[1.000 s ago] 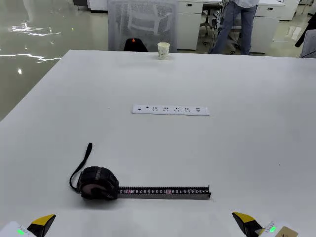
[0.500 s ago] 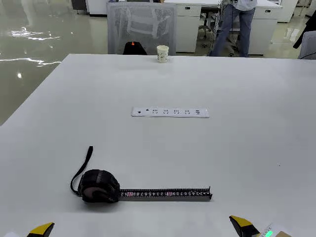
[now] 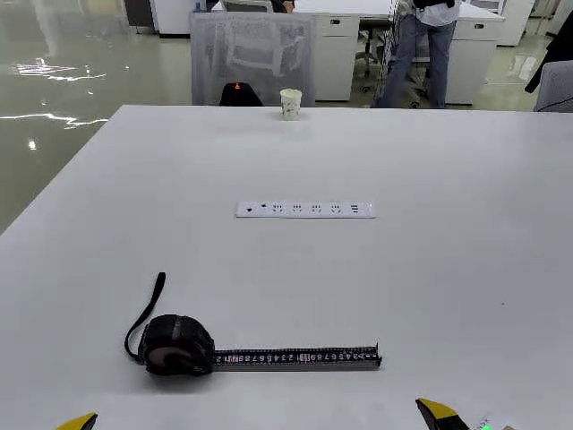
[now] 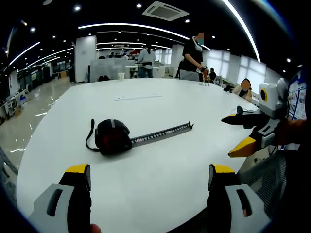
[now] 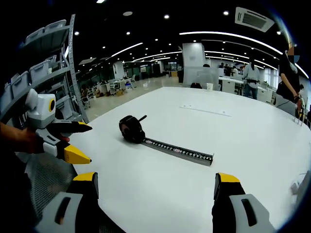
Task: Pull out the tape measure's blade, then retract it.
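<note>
On the counter (image 3: 430, 269), the tape measure (image 3: 177, 345) lies with its blade (image 3: 300, 357) out; my left claw (image 4: 149, 171) and right claw (image 5: 155, 178) both gape apart.

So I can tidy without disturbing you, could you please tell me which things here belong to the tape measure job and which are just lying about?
Job in hand: tape measure, its blade pulled out along the table; left gripper and right gripper, jaws open.

Lying about: power strip, paper cup, mesh chair behind the table.
</note>
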Action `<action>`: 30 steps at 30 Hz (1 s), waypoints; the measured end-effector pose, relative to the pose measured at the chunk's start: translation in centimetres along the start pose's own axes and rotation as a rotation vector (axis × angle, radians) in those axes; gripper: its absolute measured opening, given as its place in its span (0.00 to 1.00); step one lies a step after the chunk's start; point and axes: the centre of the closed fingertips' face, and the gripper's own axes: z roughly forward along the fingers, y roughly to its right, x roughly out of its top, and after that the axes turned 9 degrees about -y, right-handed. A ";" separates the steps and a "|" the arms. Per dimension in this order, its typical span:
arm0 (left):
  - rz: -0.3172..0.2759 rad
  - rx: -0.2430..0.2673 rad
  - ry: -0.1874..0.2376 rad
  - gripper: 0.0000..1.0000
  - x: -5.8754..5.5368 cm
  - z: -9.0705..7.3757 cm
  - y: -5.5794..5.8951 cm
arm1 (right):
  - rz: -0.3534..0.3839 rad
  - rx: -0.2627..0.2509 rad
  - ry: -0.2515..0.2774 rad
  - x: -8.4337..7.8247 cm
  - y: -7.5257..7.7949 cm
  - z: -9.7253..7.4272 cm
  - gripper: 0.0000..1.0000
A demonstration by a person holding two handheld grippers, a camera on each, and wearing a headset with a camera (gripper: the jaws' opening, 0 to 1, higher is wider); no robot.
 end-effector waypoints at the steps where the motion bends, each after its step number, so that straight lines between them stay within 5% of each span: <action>1: 0.000 0.000 -0.001 0.99 0.0 0.0 0.0 | 0.000 0.000 0.000 0.0 0.0 0.0 0.99; 30: -0.015 0.021 -0.006 0.99 0.2 0.5 -0.2 | 0.007 0.025 -0.018 -0.6 0.4 -0.1 0.99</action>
